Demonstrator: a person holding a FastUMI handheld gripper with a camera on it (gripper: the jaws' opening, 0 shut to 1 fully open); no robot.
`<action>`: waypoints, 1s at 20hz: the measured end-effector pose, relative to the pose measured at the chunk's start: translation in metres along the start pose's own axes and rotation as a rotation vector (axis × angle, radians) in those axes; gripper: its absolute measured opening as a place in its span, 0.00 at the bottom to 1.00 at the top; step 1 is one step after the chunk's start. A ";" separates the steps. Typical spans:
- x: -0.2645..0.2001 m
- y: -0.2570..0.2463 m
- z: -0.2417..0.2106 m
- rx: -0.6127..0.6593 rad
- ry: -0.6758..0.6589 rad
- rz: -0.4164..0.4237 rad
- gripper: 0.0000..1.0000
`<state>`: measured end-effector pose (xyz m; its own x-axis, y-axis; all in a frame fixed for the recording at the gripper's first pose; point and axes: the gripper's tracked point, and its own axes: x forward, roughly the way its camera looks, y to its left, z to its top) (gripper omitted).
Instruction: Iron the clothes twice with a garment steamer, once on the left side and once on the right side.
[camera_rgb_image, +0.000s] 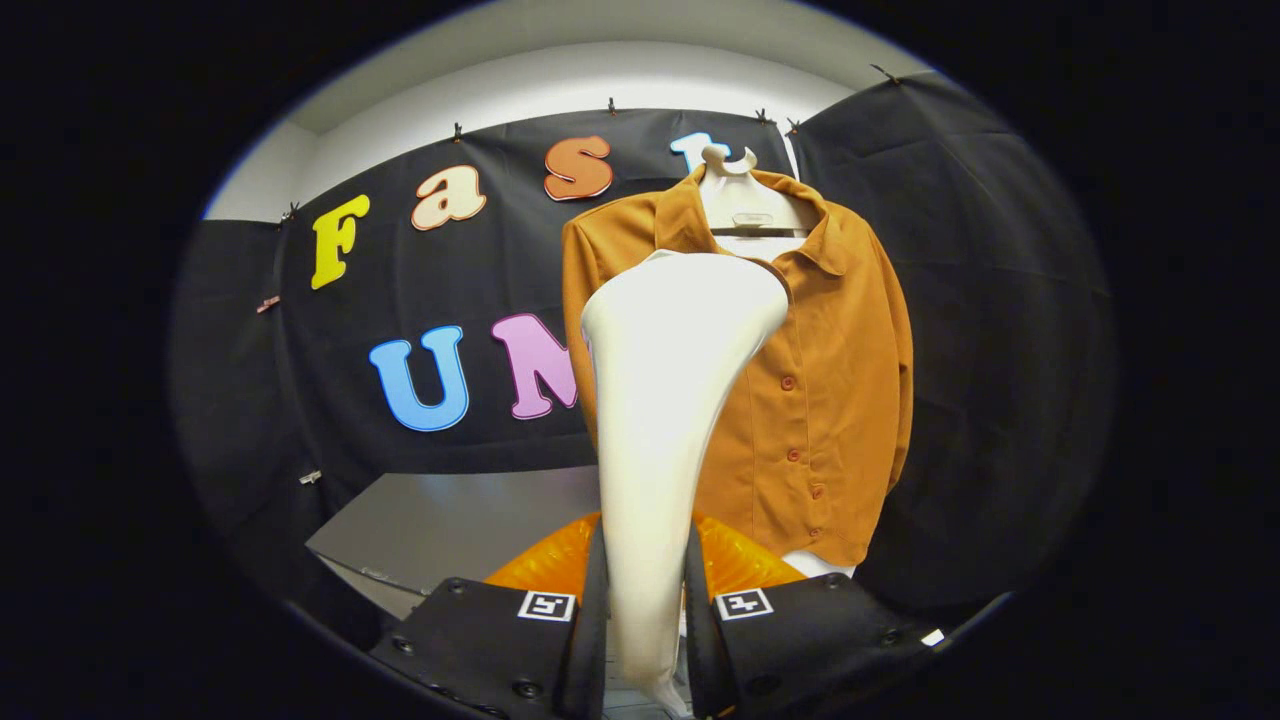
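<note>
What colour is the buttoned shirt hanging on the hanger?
Rust orange, with matching buttons, clearest in the gripper view: the long-sleeved collared shirt hangs beyond the white steamer.

The garment steamer is creamy white. The shirt is burnt orange with matching orange buttons, on a white hanger. The tongs are black with black-and-white square markers. A translucent orange ribbed piece lies on the grey worktop.

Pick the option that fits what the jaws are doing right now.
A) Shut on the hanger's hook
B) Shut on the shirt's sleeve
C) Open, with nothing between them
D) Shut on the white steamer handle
D: both fingers of the gripper press on the narrow handle of the white steamer, whose wide head rises in front of the orange shirt on its hanger.
</note>
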<state>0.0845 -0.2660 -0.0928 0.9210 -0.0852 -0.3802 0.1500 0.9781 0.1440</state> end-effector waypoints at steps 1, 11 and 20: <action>0.010 -0.008 0.001 0.006 0.009 0.019 0.36; 0.082 -0.035 0.002 0.042 0.071 0.172 0.36; 0.120 -0.051 -0.043 0.085 0.194 0.240 0.36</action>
<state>0.1713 -0.3176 -0.1853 0.8492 0.1914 -0.4921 -0.0260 0.9460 0.3231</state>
